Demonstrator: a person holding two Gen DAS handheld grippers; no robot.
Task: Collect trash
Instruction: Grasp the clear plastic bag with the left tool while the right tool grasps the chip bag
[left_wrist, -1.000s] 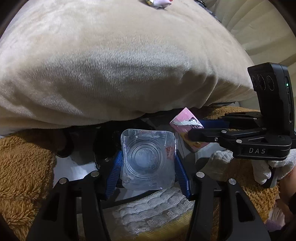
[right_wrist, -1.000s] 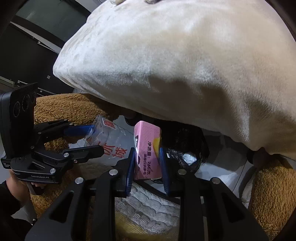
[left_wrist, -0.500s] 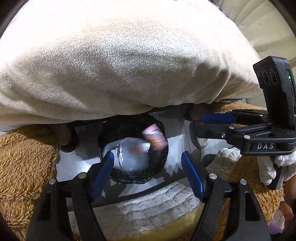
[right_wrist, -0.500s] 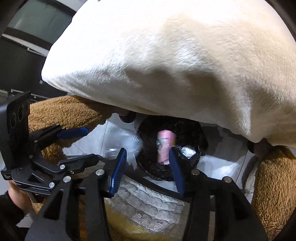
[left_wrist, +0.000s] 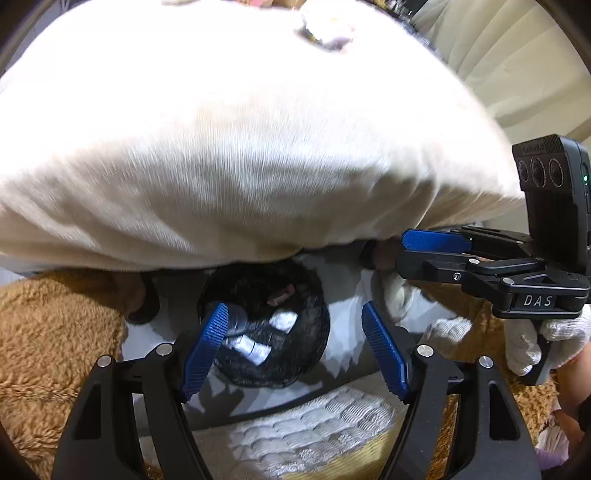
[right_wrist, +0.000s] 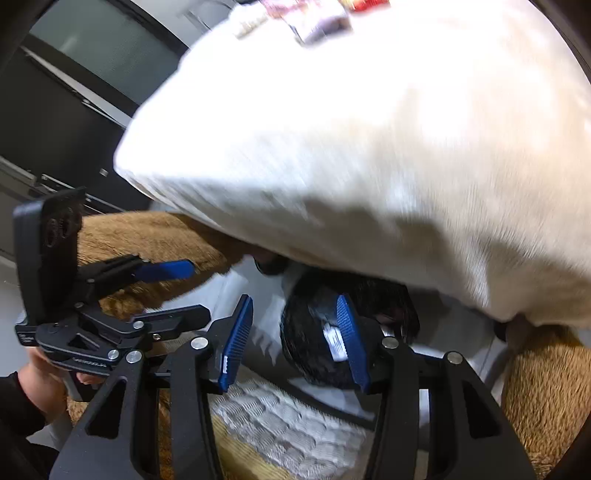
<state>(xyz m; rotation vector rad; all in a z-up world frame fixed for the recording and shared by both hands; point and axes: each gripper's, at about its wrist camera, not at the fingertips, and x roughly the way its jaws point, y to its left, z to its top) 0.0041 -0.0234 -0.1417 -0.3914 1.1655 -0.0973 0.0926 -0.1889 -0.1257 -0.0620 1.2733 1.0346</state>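
Observation:
A round black-lined trash bin (left_wrist: 295, 295) stands on the white floor under the edge of a big cream cushion (left_wrist: 240, 147). Pale trash shows inside the bin. My left gripper (left_wrist: 295, 349) is open and empty, its blue pads above the bin's near rim. My right gripper (right_wrist: 291, 339) is open and empty too, beside and over the bin (right_wrist: 310, 339). The right gripper also shows at the right of the left wrist view (left_wrist: 461, 258); the left gripper shows at the left of the right wrist view (right_wrist: 155, 291). More litter (left_wrist: 325, 29) lies on top of the cushion.
Brown fluffy rug or blanket (left_wrist: 48, 339) lies on both sides of the bin. A quilted white-and-yellow mat (left_wrist: 314, 435) is below my fingers. Coloured wrappers (right_wrist: 317, 18) lie on the cushion's top. Dark panels (right_wrist: 55, 110) stand at the left.
Both grippers opened. The clear plastic container left my left gripper and the pink carton left my right gripper, both dropping into the bin. Both grippers have since lifted back slightly.

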